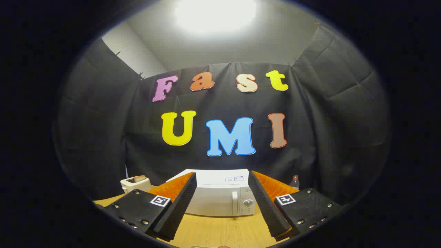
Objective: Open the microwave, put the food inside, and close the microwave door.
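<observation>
Two fingers of the gripper (222,203) stand spread wide apart with nothing between them but air, so the tool is open and empty. Straight ahead, seen through the gap between the fingers, sits the white microwave (220,198) on a wooden table (220,230). Its door is shut, with a vertical handle (235,203) toward its right side and a round dial (248,203) on the control panel just right of that handle. The microwave stands well beyond the fingertips, with bare tabletop between it and the gripper. Beyond the left finger, to the left of the microwave, a pale toaster (135,184) rests on the table with a slice of bread (139,178) sticking up from its slot. Beyond the right finger, near the microwave's right end, the top of a clear bottle (294,182) shows against the black cloth wall (103,137) that closes the booth behind everything. A bright ceiling light (215,13) glows overhead
</observation>
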Action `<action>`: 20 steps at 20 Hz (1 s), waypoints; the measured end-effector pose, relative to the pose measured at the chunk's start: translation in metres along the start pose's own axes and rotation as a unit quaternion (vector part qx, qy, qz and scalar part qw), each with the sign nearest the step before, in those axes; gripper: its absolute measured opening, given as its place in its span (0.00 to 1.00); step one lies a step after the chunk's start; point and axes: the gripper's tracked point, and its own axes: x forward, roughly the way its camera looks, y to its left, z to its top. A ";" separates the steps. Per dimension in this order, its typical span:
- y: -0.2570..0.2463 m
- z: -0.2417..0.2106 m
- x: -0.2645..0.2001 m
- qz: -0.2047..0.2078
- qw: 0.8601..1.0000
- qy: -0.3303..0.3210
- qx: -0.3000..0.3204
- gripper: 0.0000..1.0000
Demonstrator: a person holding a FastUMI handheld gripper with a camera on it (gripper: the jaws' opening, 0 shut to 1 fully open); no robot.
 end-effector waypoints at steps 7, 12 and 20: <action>-0.010 -0.009 0.016 -0.005 1.000 0.006 0.005 0.96; -0.027 -0.021 0.038 -0.012 1.000 0.013 0.014 0.96; -0.045 -0.054 0.082 -0.005 0.999 0.037 0.024 0.96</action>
